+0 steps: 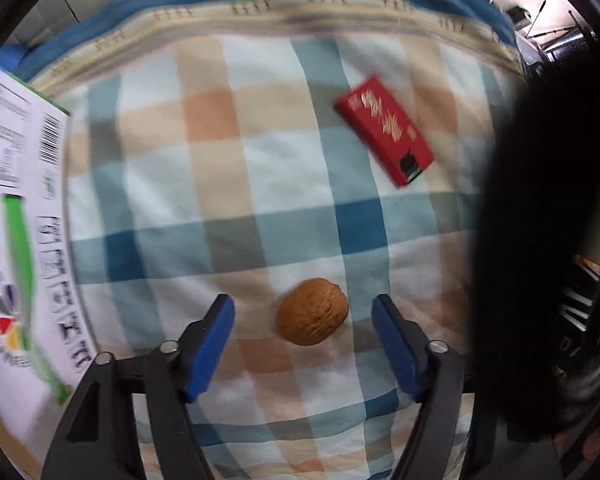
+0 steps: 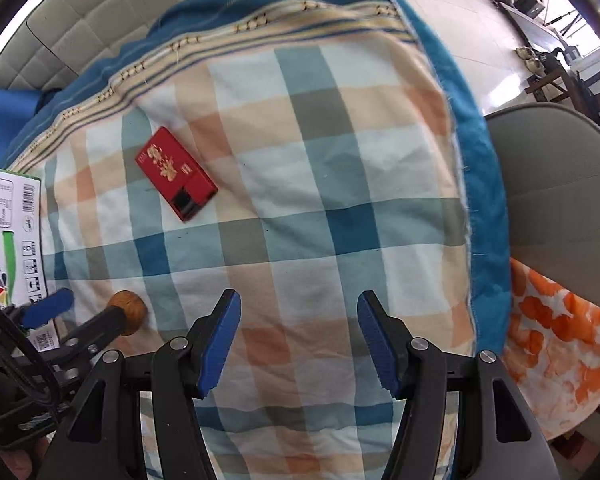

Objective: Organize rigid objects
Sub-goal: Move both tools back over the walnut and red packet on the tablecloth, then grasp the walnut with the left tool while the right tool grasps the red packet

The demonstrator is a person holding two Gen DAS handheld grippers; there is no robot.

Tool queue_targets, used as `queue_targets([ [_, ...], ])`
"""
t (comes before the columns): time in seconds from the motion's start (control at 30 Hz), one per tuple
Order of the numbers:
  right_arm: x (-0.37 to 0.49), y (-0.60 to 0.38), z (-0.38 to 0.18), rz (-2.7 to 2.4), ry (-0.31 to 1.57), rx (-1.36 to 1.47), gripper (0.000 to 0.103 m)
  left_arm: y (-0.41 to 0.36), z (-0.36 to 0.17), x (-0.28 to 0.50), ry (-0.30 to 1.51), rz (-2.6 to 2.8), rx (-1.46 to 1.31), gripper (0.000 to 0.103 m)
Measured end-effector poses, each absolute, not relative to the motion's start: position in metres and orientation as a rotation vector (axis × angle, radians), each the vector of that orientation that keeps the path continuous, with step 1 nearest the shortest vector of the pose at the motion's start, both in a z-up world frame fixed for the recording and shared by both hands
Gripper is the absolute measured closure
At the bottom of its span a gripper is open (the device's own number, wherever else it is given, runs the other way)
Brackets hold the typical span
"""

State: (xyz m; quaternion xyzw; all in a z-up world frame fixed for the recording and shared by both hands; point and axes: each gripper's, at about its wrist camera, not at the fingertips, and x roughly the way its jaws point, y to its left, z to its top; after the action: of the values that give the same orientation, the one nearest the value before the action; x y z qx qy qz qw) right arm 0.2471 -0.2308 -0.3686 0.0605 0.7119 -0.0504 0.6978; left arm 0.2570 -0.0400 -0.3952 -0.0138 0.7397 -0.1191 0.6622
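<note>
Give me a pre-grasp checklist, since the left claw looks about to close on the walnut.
1. Left claw open: ok.
2. Walnut between its blue fingers, neither touching: ok.
3. Walnut lying free on the checked cloth, nothing against it: ok.
4. Red box well away from the closing path: ok.
5. Right claw open, empty, clear of the walnut: ok.
6. White carton ready to receive: cannot tell.
</note>
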Motion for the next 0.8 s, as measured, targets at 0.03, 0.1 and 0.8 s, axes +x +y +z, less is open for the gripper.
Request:
queue_targets([
  [0.03, 0.249, -0.231, -0.373, -0.106, 1.592, 0.132, 0.04, -0.042, -0.4, 0.256, 1.682, -0.268, -0.025, 0.038],
  [0.1, 0.252, -0.231, -0.378, -0.098, 1.599, 0.125, 0.039, -0.045, -0.411, 0.255, 1.706, -0.266, -0.015, 0.05],
  [0.8, 0.346, -0.192, -0.397, -0.004, 1.553, 0.134, 0.043, -0.013, -0.394, 0.321, 1.565, -0.153, -0.117, 0.066],
])
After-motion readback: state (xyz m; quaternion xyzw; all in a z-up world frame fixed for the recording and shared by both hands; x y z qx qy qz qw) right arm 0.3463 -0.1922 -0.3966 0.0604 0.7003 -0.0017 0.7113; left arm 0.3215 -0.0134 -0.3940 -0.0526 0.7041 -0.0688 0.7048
